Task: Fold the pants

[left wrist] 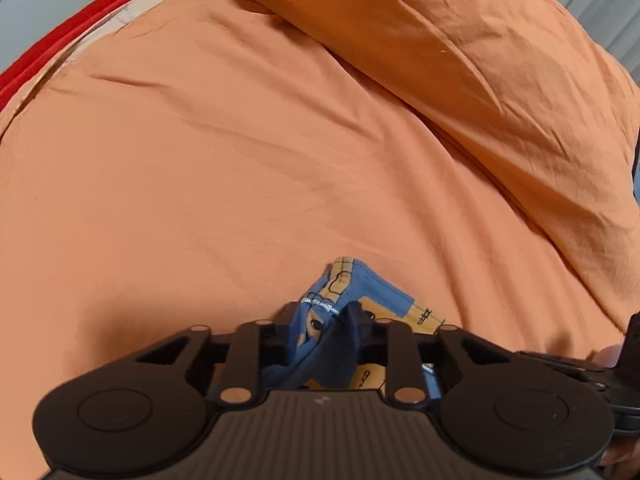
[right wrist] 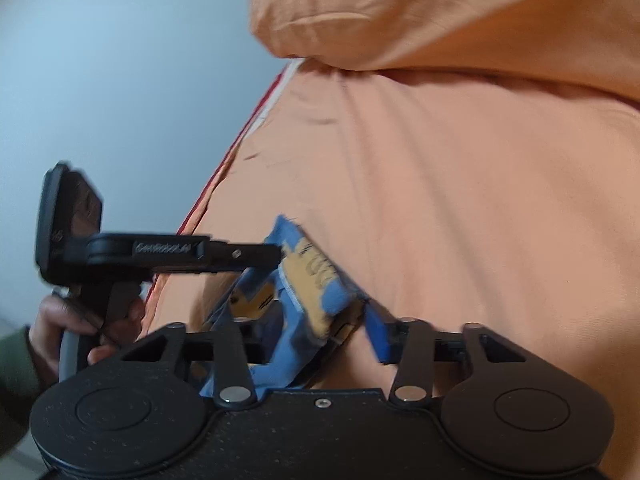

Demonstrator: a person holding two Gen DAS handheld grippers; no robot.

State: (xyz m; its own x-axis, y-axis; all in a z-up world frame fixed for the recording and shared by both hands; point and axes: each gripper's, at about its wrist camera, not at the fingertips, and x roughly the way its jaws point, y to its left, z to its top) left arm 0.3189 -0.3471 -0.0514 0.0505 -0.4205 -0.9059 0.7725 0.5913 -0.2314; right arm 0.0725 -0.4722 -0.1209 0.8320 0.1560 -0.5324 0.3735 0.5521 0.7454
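Note:
The pants (left wrist: 352,300) are small, blue with a yellow-tan print and a dark navy part. In the left wrist view they are bunched between the fingers of my left gripper (left wrist: 326,332), which is shut on them just above the orange bedsheet (left wrist: 240,160). In the right wrist view the same pants (right wrist: 308,280) hang bunched and blurred between the fingers of my right gripper (right wrist: 320,336), which is shut on them. The left gripper (right wrist: 276,256) shows there from the side, clamped on the cloth's left part, held by a hand (right wrist: 72,324).
An orange pillow or duvet (left wrist: 460,40) lies piled at the back right of the bed. A red and white edge (left wrist: 52,36) runs along the bed's left side, with a pale wall (right wrist: 120,60) beyond it.

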